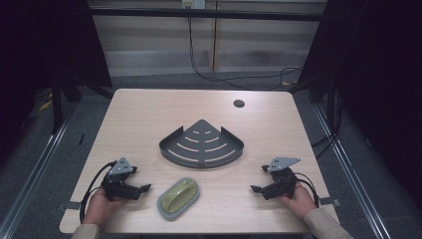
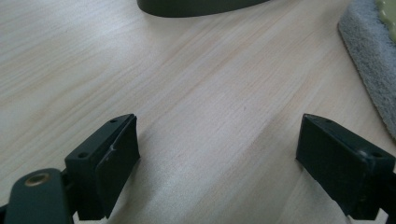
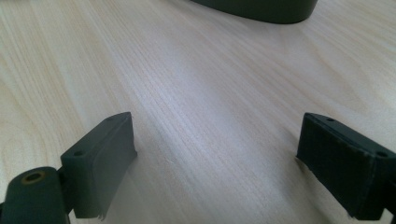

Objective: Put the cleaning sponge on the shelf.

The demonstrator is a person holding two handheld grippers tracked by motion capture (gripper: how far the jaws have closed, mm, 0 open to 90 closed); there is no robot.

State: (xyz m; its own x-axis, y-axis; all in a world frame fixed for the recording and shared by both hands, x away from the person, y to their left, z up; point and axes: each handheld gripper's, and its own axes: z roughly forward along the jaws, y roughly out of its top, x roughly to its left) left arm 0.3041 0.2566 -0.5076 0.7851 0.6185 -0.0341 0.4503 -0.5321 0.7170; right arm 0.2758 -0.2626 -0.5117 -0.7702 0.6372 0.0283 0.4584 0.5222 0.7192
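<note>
At the left of the high view, a person's left hand (image 1: 99,204) holds the left hand-held gripper (image 1: 144,188) low over the pale wood-grain surface (image 1: 149,114), its black jaws pointing right. In the left gripper view those jaws stand wide apart with only bare wood between them; the left hand-held gripper (image 2: 219,149) grips nothing.

Just beyond its jaw tips, to the right, lies an oval grey pad with a pale yellow-green soap-like bar on it (image 1: 178,197), flat on the surface near the front edge. The left gripper view catches its fuzzy grey edge (image 2: 369,65) at the right, ahead of the right jaw and apart from it.

Farther back and between the two tools sits a dark grey metal fan-shaped corner tray with curved slots (image 1: 201,144), its rounded rim facing the person. Its dark rim (image 2: 201,7) shows well ahead of the left jaws and also ahead of the right ones (image 3: 261,9).

A small dark round hole (image 1: 239,103) marks the surface behind the tray.

At the right, the person's right hand (image 1: 298,199) holds the right hand-held gripper (image 1: 255,188), jaws pointing left toward the pad but well apart from it. In the right gripper view the right hand-held gripper (image 3: 217,149) is spread wide and empty above bare wood.
</note>
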